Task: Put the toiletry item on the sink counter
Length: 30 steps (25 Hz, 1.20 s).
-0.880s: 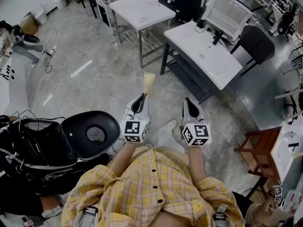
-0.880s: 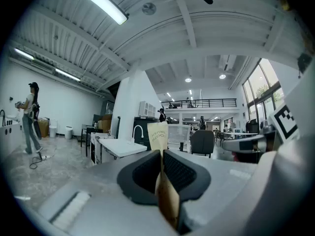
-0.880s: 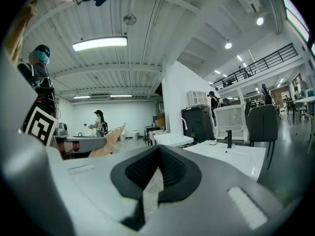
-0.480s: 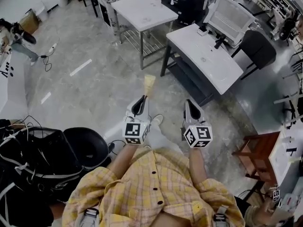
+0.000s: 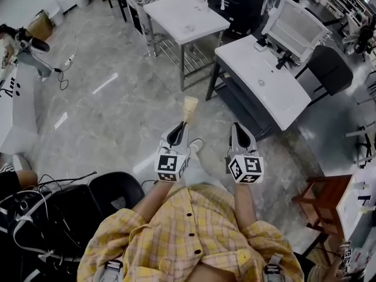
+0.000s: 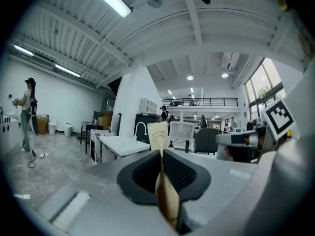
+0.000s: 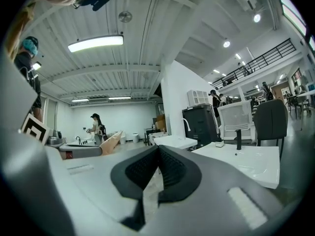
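Left claw clenched on the toothbrush packet, held level with the packet poking forward, likely for carrying. Packet is in the air over the floor. Right claw pinched together, empty, idle. Sink bench well ahead, packet not yet placed.

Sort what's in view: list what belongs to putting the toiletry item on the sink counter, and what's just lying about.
Job: paper toothbrush packet, in the left gripper; sink counter with black tap, or sink counter with white tap.
Lying about: black office chair; wooden stool; cardboard box.
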Each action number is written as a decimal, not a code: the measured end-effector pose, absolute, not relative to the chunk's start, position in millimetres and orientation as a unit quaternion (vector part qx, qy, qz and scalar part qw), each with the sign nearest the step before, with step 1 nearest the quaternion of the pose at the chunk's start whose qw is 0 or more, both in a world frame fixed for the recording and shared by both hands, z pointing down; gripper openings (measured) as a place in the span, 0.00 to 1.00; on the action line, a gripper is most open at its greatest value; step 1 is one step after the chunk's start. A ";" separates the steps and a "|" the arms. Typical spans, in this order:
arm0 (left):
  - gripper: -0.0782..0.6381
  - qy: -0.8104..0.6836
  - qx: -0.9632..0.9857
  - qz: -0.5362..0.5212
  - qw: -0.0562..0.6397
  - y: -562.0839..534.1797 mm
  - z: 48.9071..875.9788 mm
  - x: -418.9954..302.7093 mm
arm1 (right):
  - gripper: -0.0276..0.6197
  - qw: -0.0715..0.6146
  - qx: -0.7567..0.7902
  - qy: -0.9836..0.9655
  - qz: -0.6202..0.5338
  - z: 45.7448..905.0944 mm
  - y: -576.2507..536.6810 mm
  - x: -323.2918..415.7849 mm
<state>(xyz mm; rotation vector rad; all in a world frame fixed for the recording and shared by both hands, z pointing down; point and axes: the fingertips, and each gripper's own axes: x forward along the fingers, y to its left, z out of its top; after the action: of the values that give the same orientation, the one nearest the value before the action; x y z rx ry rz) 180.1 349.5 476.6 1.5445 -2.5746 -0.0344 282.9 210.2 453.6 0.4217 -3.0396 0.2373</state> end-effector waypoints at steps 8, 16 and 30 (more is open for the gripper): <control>0.14 -0.844 0.529 0.003 0.085 296.5 482.7 102.9 | 0.04 0.043 0.147 -0.984 0.092 460.3 156.0 198.8; 0.14 -0.827 0.554 0.017 0.097 216.0 483.7 12.5 | 0.04 0.050 0.162 -0.980 0.102 461.1 85.2 108.5; 0.14 -0.796 0.597 0.030 0.098 89.8 494.4 -74.6 | 0.04 0.047 0.189 -0.975 0.110 468.4 -22.6 20.7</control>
<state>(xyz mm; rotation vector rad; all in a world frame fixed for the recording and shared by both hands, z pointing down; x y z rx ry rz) -74.6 89.8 494.4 1.7655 -2.3562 0.0874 20.7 -22.6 468.4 0.5751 -2.9733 0.3358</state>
